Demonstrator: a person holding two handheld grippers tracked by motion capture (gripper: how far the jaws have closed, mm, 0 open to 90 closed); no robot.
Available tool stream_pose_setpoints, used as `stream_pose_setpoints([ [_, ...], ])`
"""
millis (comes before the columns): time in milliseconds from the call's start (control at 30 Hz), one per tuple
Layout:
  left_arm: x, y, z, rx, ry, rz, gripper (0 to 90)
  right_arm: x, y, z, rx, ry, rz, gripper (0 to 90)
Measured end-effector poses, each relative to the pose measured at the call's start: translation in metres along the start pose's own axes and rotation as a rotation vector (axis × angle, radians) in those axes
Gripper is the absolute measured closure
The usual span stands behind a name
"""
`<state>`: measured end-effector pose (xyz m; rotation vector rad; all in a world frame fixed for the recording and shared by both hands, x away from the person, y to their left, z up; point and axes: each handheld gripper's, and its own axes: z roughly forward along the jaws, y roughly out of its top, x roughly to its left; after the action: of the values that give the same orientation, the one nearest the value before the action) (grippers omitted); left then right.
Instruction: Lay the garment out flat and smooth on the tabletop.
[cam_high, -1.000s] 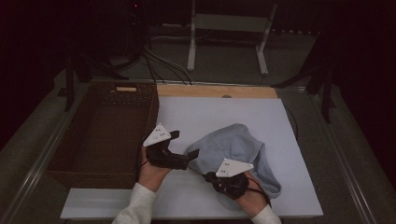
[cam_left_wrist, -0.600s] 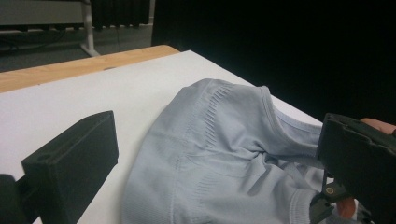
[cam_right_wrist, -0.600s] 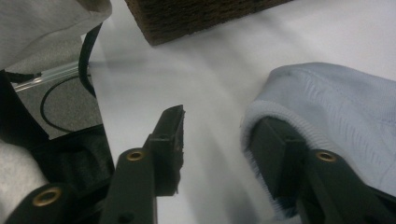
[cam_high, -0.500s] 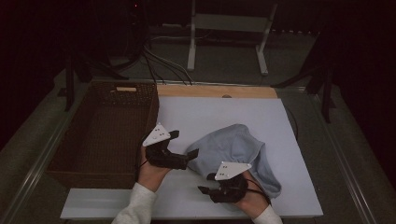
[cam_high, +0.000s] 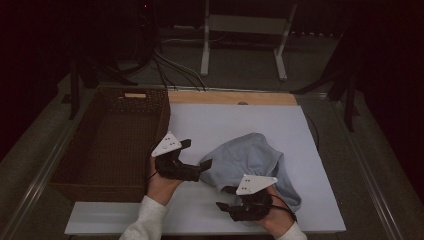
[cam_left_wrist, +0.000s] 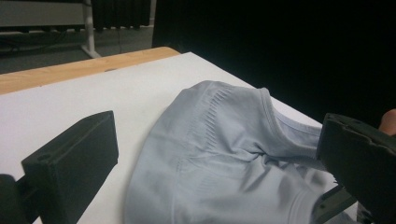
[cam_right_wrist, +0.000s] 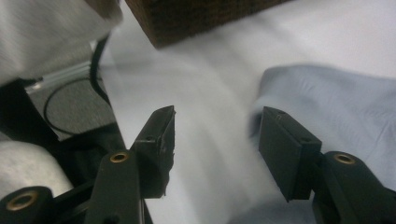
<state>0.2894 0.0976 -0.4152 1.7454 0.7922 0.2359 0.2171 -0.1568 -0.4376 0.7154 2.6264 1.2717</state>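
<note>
Fingers of the right gripper (cam_high: 223, 206) have just been opening, nothing between them, beside the shirt (cam_high: 257, 160): hem released. Left gripper (cam_high: 206, 165) fingers stand apart at the shirt's edge, gripping nothing.

We see the right gripper (cam_high: 227, 206) covering the near edge of the pale blue garment (cam_high: 255, 160), the basket (cam_right_wrist: 196, 18) cut off by the frame's top in the right gripper view, where the white board (cam_right_wrist: 210, 93) blurs.
</note>
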Motion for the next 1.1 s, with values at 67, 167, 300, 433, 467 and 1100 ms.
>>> stream_pose_setpoints([
  [67,0.000,0.000,0.000,0.001,0.000,0.000,0.1,-0.001,0.003,-0.009,-0.031,-0.014,-0.002,44.1],
  [167,-0.001,0.000,0.001,0.005,-0.003,0.003,0.2,-0.005,0.004,-0.013,-0.046,-0.025,0.010,42.3],
  [300,-0.001,-0.001,0.002,0.004,-0.005,0.002,0.2,-0.015,0.002,-0.020,-0.064,-0.065,0.036,39.4],
  [433,-0.001,-0.001,0.002,0.004,-0.004,-0.001,0.2,-0.027,-0.002,-0.026,-0.081,-0.112,0.069,36.2],
  [467,-0.001,-0.001,0.002,0.005,-0.005,0.000,0.1,-0.030,-0.003,-0.028,-0.081,-0.125,0.075,35.5],
  [1100,0.000,0.000,-0.001,-0.003,0.000,-0.001,0.1,-0.073,-0.032,-0.060,-0.047,-0.328,0.180,37.3],
])
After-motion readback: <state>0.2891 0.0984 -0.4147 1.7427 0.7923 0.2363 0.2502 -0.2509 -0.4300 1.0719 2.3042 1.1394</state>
